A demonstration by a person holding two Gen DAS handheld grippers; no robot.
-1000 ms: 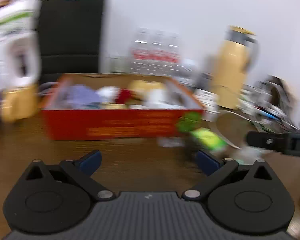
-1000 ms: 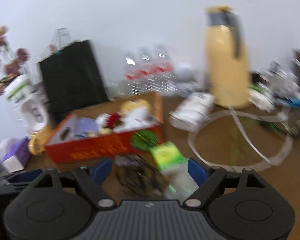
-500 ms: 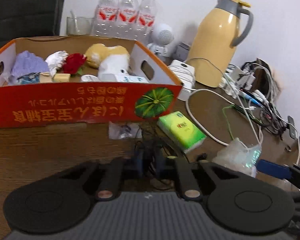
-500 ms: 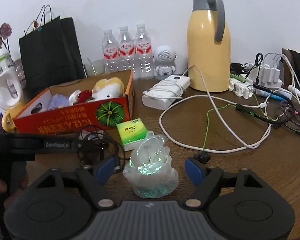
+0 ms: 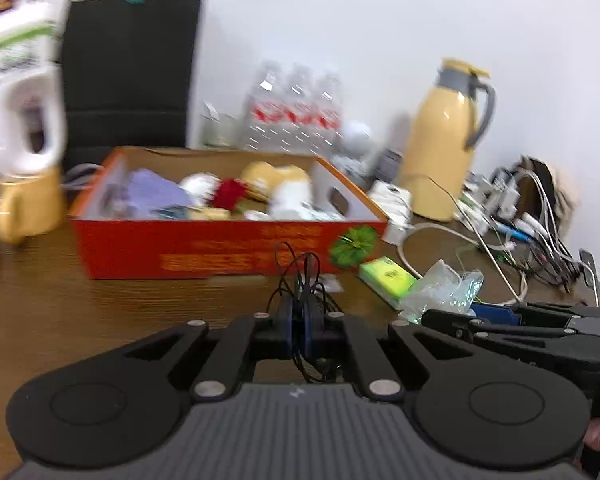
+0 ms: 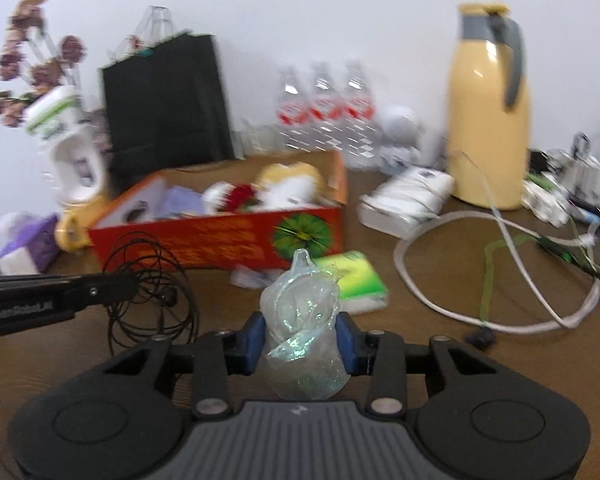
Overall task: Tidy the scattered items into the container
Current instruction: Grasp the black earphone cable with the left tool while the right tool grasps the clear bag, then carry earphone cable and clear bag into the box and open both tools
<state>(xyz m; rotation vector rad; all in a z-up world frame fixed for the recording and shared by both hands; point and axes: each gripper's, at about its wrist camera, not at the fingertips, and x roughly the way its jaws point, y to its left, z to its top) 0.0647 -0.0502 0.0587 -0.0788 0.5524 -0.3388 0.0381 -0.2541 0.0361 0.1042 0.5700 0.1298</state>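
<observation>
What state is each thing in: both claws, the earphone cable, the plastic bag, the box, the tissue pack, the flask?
left claw: shut on the earphone cable.
earphone cable: tangled, hanging from the claw.
right claw: shut on the plastic bag.
plastic bag: crumpled, gripped.
red box: open-topped, holding several items.
green tissue pack: lying flat on the table, outside the box.
yellow flask: upright, lid shut.

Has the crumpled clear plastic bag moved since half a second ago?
Yes. The bag, now clamped in the right gripper, sits higher against the green tissue pack.
</observation>
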